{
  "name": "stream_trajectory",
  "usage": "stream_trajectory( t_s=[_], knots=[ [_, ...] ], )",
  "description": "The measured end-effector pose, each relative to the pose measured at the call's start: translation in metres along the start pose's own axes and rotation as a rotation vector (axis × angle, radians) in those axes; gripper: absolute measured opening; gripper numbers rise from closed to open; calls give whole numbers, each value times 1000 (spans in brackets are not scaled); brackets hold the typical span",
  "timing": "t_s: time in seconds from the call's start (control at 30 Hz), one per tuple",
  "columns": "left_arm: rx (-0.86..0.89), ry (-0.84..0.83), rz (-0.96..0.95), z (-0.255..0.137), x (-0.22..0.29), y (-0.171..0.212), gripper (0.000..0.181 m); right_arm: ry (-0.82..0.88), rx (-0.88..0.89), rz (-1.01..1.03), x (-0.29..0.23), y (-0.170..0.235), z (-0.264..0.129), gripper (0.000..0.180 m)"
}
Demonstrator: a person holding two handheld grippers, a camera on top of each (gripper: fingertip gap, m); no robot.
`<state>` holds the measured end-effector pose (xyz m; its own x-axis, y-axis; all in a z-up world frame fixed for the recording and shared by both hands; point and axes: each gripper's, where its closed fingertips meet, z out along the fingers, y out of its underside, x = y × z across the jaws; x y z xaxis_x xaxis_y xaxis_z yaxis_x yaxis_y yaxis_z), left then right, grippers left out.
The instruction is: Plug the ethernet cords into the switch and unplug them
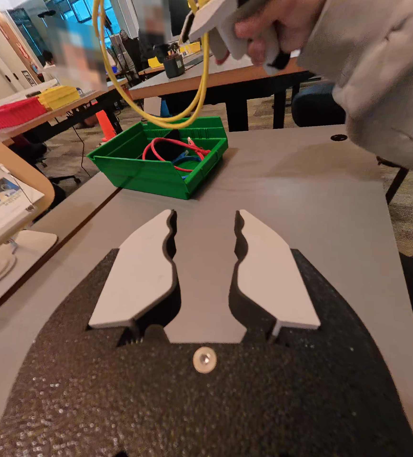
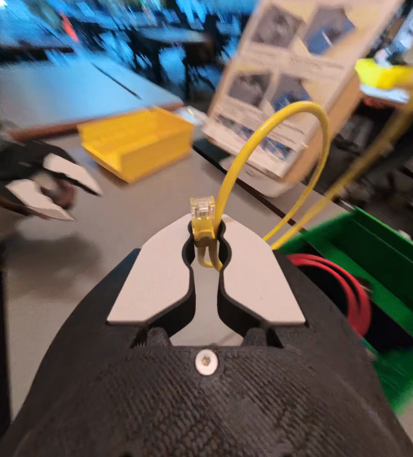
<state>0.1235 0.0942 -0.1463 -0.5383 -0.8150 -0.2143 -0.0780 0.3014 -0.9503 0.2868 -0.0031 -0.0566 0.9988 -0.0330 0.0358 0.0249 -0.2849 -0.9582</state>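
My right gripper [image 2: 204,237]: pinched on the yellow ethernet cord's [image 2: 299,158] boot, clear plastic plug [image 2: 202,207] pointing forward, presumably for insertion. My left gripper [image 1: 205,215]: spread, empty, above the grey tabletop [image 1: 287,197]. Beyond: green plastic bin [image 1: 151,173] keeping the red cord [image 1: 151,146] and blue cord [image 1: 183,158]. Switch: unseen.

Grey tables [image 1: 299,197], patterned carpet [image 1: 64,153], bluish windows [image 1: 84,10] behind.

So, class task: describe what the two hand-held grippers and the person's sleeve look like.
Each gripper has a black, grainy-textured body with one silver screw, and two flat pale-grey fingers with wavy black inner pads: left gripper, right gripper. The sleeve is light grey fabric.
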Motion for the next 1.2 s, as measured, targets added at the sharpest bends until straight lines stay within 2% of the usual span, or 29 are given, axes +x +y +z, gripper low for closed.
stream_trajectory(
  t_s=[0.13, 0.23, 0.37, 0.47, 0.53, 0.63, 0.67, 0.77, 0.83, 0.93, 1.07, 1.13, 1.2],
  knots=[
    [3, 33, -30, 2, 6, 16, 41, 175, -226, -81, 63, 29, -14, 14],
    [-4, 58, -56, 6, 8, 25, 39, 141, -377, -97, 84, 67, -13, 14],
    [-11, 96, -65, 9, 12, 32, 37, 20, -331, 110, 96, 93, -5, 14],
    [-14, 96, -63, 9, 10, 35, 36, 155, -396, 39, 116, 116, 1, 13],
    [6, 104, -93, 9, 10, 34, 36, 155, -377, 2, 113, 119, 14, 13],
    [43, 133, -156, 13, 12, 33, 34, 293, -315, -65, 127, 114, 36, 13],
    [51, 137, -176, 14, 13, 32, 33, 261, -297, -78, 121, 114, 47, 15],
    [54, 164, -190, 16, 19, 31, 33, 86, -433, -16, 97, 144, 76, 32],
    [30, 161, -164, 16, 22, 34, 33, 51, -497, -24, 93, 156, 85, 43],
    [-22, 180, -120, 16, 29, 41, 33, 62, -508, -48, 96, 151, 85, 51],
    [-69, 206, -80, 15, 36, 47, 33, -20, -458, 28, 83, 133, 76, 83],
    [-67, 219, -88, 16, 38, 47, 33, 8, -516, 9, 89, 143, 72, 78],
    [-51, 226, -107, 18, 39, 45, 33, 95, -607, -41, 103, 157, 67, 81]
  ],
)
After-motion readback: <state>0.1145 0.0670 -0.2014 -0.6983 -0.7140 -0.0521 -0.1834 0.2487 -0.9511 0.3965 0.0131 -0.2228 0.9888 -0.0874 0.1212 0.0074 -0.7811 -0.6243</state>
